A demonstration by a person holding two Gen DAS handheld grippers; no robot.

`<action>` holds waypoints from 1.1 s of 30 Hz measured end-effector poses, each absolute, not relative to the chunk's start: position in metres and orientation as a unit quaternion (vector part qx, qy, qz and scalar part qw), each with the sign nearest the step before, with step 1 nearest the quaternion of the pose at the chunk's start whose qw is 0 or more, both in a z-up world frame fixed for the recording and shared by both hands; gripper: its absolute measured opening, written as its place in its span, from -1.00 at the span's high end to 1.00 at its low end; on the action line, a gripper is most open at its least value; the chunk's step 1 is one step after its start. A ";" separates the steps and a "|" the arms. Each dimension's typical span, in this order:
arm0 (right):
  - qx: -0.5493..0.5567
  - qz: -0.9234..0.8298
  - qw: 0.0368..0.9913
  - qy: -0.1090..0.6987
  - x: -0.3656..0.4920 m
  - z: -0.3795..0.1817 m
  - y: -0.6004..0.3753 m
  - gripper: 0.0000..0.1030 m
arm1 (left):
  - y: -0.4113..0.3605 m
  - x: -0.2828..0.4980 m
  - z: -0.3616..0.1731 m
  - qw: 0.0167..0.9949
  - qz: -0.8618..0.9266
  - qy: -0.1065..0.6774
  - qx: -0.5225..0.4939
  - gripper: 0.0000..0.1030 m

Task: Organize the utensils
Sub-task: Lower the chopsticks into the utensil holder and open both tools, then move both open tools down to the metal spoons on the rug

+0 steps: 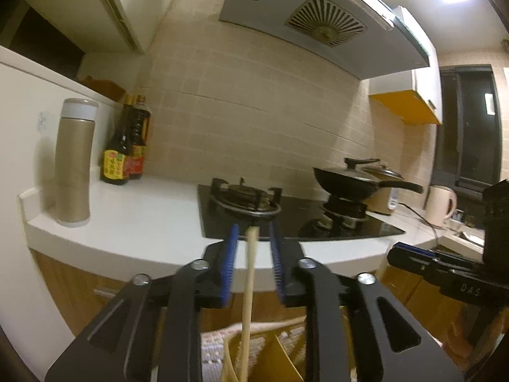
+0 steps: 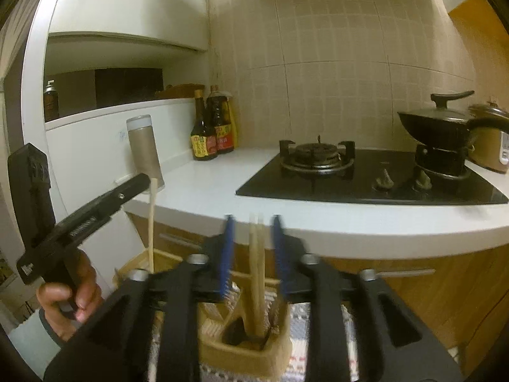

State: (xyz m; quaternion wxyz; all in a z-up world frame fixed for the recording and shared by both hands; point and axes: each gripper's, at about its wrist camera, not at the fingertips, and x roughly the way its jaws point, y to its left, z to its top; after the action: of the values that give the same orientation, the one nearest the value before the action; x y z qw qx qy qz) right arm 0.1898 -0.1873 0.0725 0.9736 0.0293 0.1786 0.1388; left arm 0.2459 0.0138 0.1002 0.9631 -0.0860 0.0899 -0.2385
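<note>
Left wrist view: one pale wooden chopstick stands upright between the blue ribbed pads of the left gripper; gaps show on both sides, so the jaws are released around it.
Right wrist view: a pair of chopsticks stands between the pads of the right gripper, clear of both; jaws released.
Only in right view: a hand on the left gripper's black handle, and the single chopstick's lower end going into the back corner of the holder.
Only in left view: a kettle, cream, far right.
Holder: utensil holder, tan, square, with dividers; the pair sits in its near compartment beside a dark utensil; the single stick sits in another compartment.
Under holder: woven mat, pale checked pattern.
Table: table is white and smooth with a rounded edge, above wood-grain cupboard fronts.
On table: a gold cylindrical flask with a white cap; two dark sauce bottles; a black glass stove with a lidded black pan.
Wall: beige square tiles.
</note>
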 end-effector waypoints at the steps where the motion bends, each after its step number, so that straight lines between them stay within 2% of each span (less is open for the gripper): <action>1: 0.030 0.131 0.975 0.176 0.185 0.073 -0.190 -0.06 | 0.017 0.242 0.101 0.962 -0.240 0.093 -0.089 0.39; 3: 0.031 0.124 0.977 0.172 0.171 0.075 -0.195 -0.09 | 0.023 0.233 0.103 0.961 -0.241 0.098 -0.098 0.26; 8: 0.025 0.116 0.975 0.186 0.143 0.082 -0.206 -0.09 | 0.035 0.205 0.114 0.953 -0.261 0.109 -0.111 0.12; 14: 0.010 0.107 0.971 0.216 0.116 0.087 -0.213 -0.09 | 0.030 0.162 0.130 0.953 -0.265 0.118 -0.084 0.09; 18: 0.000 0.111 0.955 0.275 0.112 0.080 -0.213 -0.09 | 0.016 0.142 0.132 0.952 -0.261 0.150 -0.050 0.05; 22: -0.009 0.118 0.927 0.357 0.114 0.058 -0.210 -0.09 | -0.001 0.133 0.117 0.941 -0.260 0.215 -0.019 0.05; 25: -0.006 0.134 0.885 0.447 0.121 0.024 -0.206 -0.07 | -0.014 0.135 0.091 0.923 -0.257 0.288 0.001 0.05; 26: -0.002 0.141 0.872 0.468 0.122 0.014 -0.205 -0.03 | -0.018 0.137 0.081 0.914 -0.257 0.315 0.006 0.06; 28: 0.012 0.159 0.843 0.513 0.124 -0.008 -0.205 0.23 | -0.026 0.143 0.053 0.886 -0.261 0.384 0.010 0.09; 29: 0.021 0.173 0.824 0.540 0.122 -0.022 -0.204 0.28 | -0.029 0.145 0.043 0.874 -0.265 0.406 0.009 0.09; 33: 0.020 0.193 0.789 0.583 0.115 -0.052 -0.198 0.37 | -0.039 0.148 0.004 0.826 -0.297 0.480 -0.005 0.20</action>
State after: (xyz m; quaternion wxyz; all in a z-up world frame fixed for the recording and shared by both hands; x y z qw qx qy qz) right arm 0.1150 -0.1983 -0.0521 0.7886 0.0198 0.5834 0.1933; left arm 0.1483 -0.0388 0.0043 0.8255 -0.0047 0.4799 -0.2971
